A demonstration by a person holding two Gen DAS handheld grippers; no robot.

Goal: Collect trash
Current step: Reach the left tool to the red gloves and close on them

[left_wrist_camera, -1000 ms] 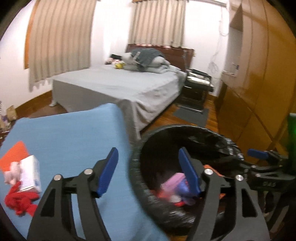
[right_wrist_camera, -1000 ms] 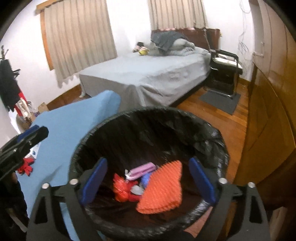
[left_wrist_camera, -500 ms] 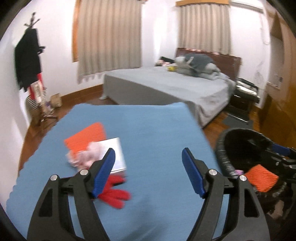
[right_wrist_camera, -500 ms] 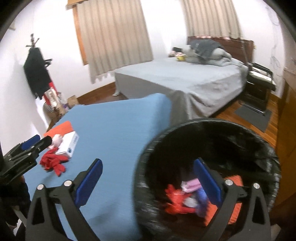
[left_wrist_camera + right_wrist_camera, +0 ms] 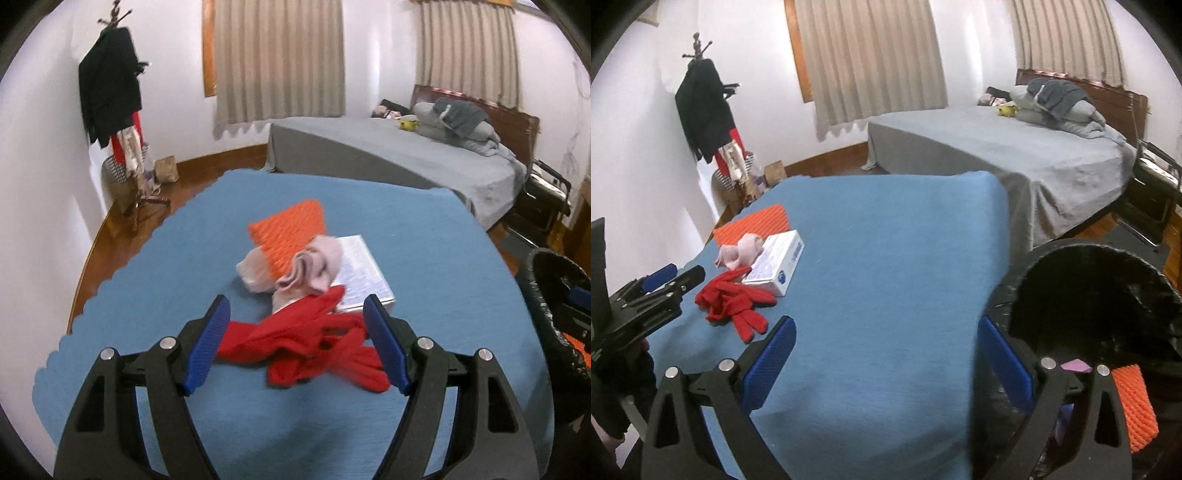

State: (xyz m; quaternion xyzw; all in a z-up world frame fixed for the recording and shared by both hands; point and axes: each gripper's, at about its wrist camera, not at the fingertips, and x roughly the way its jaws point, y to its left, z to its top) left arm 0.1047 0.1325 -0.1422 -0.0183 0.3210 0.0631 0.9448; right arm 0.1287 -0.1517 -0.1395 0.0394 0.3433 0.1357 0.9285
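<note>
On the blue-covered table (image 5: 424,236) lies a small heap of trash: a pair of red gloves (image 5: 314,343), a pink sock (image 5: 314,266) bunched on top of an orange ridged pad (image 5: 291,232), and a white box (image 5: 360,269) touching the gloves and the sock. The left gripper (image 5: 295,343) hangs just above the gloves with its jaws spread wide, the blue pads standing either side of the red fabric (whether a pad brushes it cannot be told). Nothing is pinched.

From the right wrist view the same heap sits at the far left of the table, red gloves (image 5: 733,302) nearest, white box (image 5: 777,264) just behind. The right gripper (image 5: 886,365) is spread too, empty, held over the bare cloth near the table's right edge. Just beside that edge stands the trash bin (image 5: 1089,258), lined with a black bag; inside it an orange ridged piece (image 5: 1134,402) and a bit of pink wrapper (image 5: 1075,366) show behind the right finger.

Behind the table are a grey bed (image 5: 997,147) and a coat stand (image 5: 705,110)
</note>
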